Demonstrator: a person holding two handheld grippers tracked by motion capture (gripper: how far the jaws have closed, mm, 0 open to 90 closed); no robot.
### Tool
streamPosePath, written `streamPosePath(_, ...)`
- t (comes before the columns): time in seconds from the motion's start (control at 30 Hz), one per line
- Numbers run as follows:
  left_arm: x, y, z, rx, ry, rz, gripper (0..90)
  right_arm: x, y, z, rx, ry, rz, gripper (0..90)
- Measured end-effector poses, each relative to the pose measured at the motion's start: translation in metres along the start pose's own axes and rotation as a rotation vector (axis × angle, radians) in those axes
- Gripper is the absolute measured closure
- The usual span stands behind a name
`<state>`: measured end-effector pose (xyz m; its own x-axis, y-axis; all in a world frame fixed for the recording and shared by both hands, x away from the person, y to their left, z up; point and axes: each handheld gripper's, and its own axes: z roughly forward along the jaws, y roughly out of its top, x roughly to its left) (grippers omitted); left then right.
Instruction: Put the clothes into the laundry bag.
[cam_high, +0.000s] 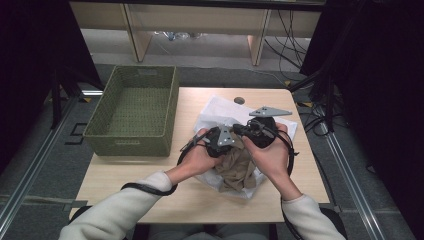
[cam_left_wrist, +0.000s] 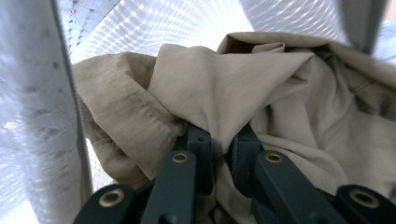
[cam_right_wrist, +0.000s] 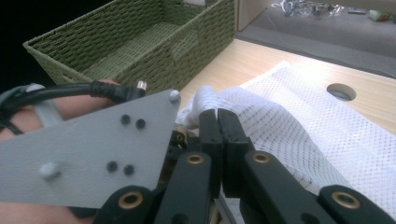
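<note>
A beige cloth (cam_high: 239, 169) lies bunched inside a white mesh bag (cam_high: 218, 108) at the middle of the wooden table (cam_high: 125, 186). My left gripper (cam_high: 231, 145) points down into the bag. In the left gripper view its jaws (cam_left_wrist: 219, 140) are shut on a raised fold of the beige cloth (cam_left_wrist: 205, 84), with mesh bag wall (cam_left_wrist: 37, 116) around it. My right gripper (cam_high: 240, 129) sits just behind it, pointing left. Its jaws (cam_right_wrist: 219, 122) are pressed together on the gathered edge of the mesh bag (cam_right_wrist: 299, 126). The left gripper's grey plate (cam_right_wrist: 93, 149) is close beside them.
A green woven basket (cam_high: 134, 109) stands at the table's left side, partly overhanging the edge, and also appears as the basket (cam_right_wrist: 140, 46) beyond the right gripper. A round hole (cam_high: 239, 100) is in the tabletop behind the bag. Cables trail from both grippers along the forearms.
</note>
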<state>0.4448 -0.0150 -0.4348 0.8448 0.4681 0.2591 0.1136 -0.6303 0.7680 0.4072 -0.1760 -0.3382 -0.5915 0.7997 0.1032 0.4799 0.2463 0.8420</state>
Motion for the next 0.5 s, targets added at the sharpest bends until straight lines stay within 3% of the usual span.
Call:
streamPosePath(0.07,0.004,-0.003,0.001,-0.001,0.0,-0.006,80.9,-0.001,-0.001,0.001,0.006,-0.013,0.002,90.0)
streamPosePath(0.13,0.002,-0.006,0.005,-0.039,0.01,-0.056,79.7,-0.002,-0.002,0.003,0.012,-0.01,0.011,90.0)
streamPosePath(0.17,0.005,-0.007,0.003,-0.015,-0.007,-0.017,78.4,-0.002,-0.002,0.003,0.017,-0.015,0.01,90.0)
streamPosePath(0.27,0.006,-0.009,-0.002,-0.027,-0.023,-0.036,70.9,-0.002,-0.003,0.002,0.022,-0.018,0.027,90.0)
streamPosePath(0.4,0.007,-0.012,-0.015,-0.043,-0.055,-0.063,52.9,-0.007,-0.002,0.003,0.006,-0.017,0.002,90.0)
streamPosePath(0.43,0.006,-0.014,-0.019,-0.054,-0.049,-0.056,49.9,-0.006,-0.002,0.001,0.016,-0.024,0.023,90.0)
streamPosePath(0.5,0.005,-0.016,-0.028,-0.061,-0.048,-0.036,45.8,-0.006,-0.002,0.002,0.008,-0.023,0.018,90.0)
